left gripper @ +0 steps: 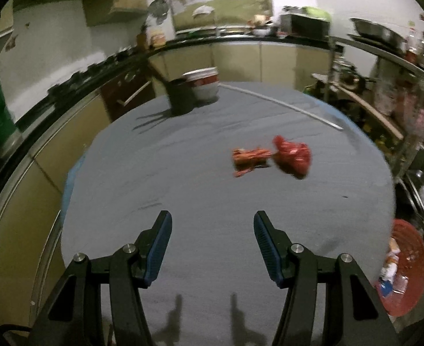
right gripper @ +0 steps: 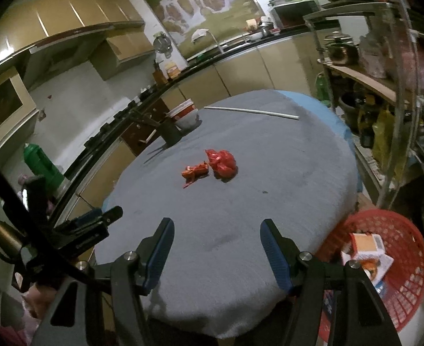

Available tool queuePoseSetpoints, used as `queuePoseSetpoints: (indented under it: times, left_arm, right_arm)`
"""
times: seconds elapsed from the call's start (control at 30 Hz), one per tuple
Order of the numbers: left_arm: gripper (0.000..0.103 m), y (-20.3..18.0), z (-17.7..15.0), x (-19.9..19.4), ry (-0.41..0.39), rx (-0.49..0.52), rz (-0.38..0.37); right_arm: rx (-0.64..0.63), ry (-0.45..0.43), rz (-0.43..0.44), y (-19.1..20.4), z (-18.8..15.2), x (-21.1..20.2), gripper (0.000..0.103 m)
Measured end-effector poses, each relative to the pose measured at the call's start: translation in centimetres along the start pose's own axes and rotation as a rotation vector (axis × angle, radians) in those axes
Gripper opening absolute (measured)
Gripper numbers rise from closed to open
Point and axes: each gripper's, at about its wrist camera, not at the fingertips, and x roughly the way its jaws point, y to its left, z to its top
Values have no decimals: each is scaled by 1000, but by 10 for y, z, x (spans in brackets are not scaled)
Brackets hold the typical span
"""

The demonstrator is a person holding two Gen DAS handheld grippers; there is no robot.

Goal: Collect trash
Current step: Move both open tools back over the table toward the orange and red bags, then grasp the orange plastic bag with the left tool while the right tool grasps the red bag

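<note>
Both grippers sit right up front with their blue-padded jaws spread apart and nothing between them. From the left wrist view, the left gripper hangs over the near part of a table covered in a grey cloth. The right gripper is over the near edge of the same cloth, and in its view you can also spot the left gripper off to the left side, held in a hand.

Trash-wise, two bits lie around the middle of the table, well ahead of both sets of fingers: a crumpled red wrapper and, just to its left and about touching it, a smaller orange-red wrapper. Neither gripper is touching either one.

Down past the table's right edge is a red mesh basket with some cartons or packets already in it; labels are too blurry to read.

At the far side of the table there's a red-and-white paper bowl, a dark container just beside it, and a long thin white stick lying flat. Kitchen counters and a metal rack with pots ring the room.
</note>
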Motion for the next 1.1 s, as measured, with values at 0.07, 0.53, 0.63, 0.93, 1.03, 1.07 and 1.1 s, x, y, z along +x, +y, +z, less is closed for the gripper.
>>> queuePoseSetpoints:
  times: [0.07,0.53,0.63,0.93,1.03,1.07,1.1]
  left_arm:
    - [60,9,4,12,20,-15,14]
    - [60,21,55,121,180,-17,-137]
    - [60,21,66,146,214,-23,-169]
    - [62,21,89,182,213,-23,-290]
    - [65,12,98,192,197,2,-324]
    - [65,9,100,196,191,12,-335]
    - [66,4,103,199,184,29,-355]
  right_arm:
    - [-5,6,2,1,8,14,66]
    - [33,133,65,-13,80,176,66]
    - [21,157,55,-15,93,216,66]
    - [26,260,41,-32,106,305,53]
    - [-42,249,57,-22,104,308,49]
    - [-61,243,52,-20,103,306,49]
    - [-64,239,55,-18,102,303,49]
